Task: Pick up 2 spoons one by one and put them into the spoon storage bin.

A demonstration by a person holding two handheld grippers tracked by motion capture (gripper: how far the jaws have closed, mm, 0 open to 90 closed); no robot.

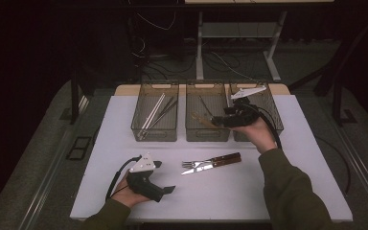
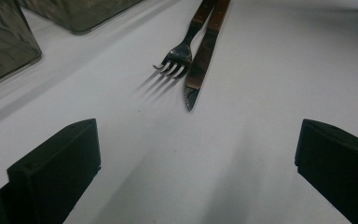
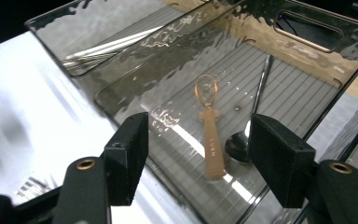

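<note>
My right gripper (image 3: 196,158) hangs released over the middle bin (image 3: 307,98); my left gripper (image 2: 196,163), released, faces fork (image 2: 177,56) and knife (image 2: 200,65).

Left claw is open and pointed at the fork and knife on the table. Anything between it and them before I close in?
Nothing visible. In the left gripper view, bare white table runs from the open left claw to the fork and knife, which lie side by side. The bins sit off to the side.
</note>
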